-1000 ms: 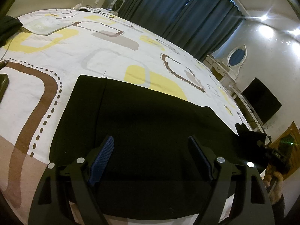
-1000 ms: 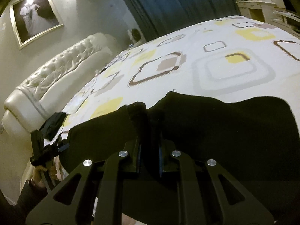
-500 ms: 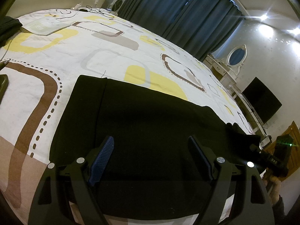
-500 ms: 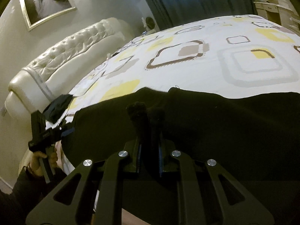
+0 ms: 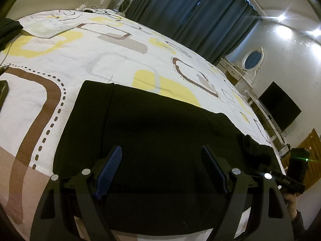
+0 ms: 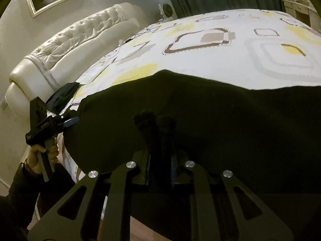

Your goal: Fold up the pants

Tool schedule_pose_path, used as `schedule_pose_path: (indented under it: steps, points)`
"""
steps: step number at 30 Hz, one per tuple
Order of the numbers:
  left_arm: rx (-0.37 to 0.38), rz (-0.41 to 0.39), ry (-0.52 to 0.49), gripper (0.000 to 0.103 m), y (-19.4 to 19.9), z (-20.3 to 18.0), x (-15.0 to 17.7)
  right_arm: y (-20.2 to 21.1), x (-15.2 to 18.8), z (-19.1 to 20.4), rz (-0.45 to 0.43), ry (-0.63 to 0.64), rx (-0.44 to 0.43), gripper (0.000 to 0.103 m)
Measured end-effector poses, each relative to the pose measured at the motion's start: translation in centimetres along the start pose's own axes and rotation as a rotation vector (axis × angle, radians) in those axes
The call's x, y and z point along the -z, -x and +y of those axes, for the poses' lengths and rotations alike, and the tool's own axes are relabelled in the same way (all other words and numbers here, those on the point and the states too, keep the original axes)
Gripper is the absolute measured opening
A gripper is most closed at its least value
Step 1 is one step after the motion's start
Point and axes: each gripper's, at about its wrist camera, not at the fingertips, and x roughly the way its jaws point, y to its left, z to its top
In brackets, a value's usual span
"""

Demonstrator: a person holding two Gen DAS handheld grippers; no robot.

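Note:
Black pants (image 5: 156, 140) lie spread on a patterned bed sheet (image 5: 84, 60). My left gripper (image 5: 161, 156) is open, hovering over the near left end of the pants, blue pads wide apart. My right gripper (image 6: 155, 120) is shut on a bunched fold of the pants (image 6: 220, 124) at the near edge. In the left wrist view the right gripper (image 5: 260, 156) shows at the far right with lifted cloth. In the right wrist view the left gripper (image 6: 68, 123) sits open at the pants' left end.
A padded cream headboard (image 6: 66, 46) stands behind the bed. Dark cloth (image 6: 62, 96) lies near the pillow end. Blue curtains (image 5: 190, 14), a dresser with oval mirror (image 5: 250, 60) and a TV (image 5: 278, 106) line the far side. A dark object (image 5: 3, 94) lies at left.
The right gripper, still holding the cloth, has moved lower and toward the near edge, carrying the fold with it. The left gripper has stayed open and nearly still.

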Motion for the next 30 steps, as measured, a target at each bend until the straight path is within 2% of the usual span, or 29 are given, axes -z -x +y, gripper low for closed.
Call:
schedule_pose_path:
  steps: [7, 13, 22, 30]
  points:
    - [-0.003, 0.003, -0.010, 0.080, 0.0, -0.1, 0.0, 0.0, 0.6, 0.7, 0.012, 0.000, -0.024, 0.035]
    - [-0.002, 0.005, -0.013, 0.080, 0.0, -0.1, 0.1, 0.2, 0.9, 1.8, 0.023, 0.022, -0.029, 0.046]
    - [0.002, 0.008, -0.016, 0.080, 0.0, 0.2, 0.0, 0.6, 2.0, 3.1, 0.037, 0.044, -0.049, 0.058]
    - [0.000, 0.010, -0.023, 0.080, -0.2, 0.2, 0.0, 0.8, 2.5, 3.7, 0.034, 0.048, -0.049, 0.061]
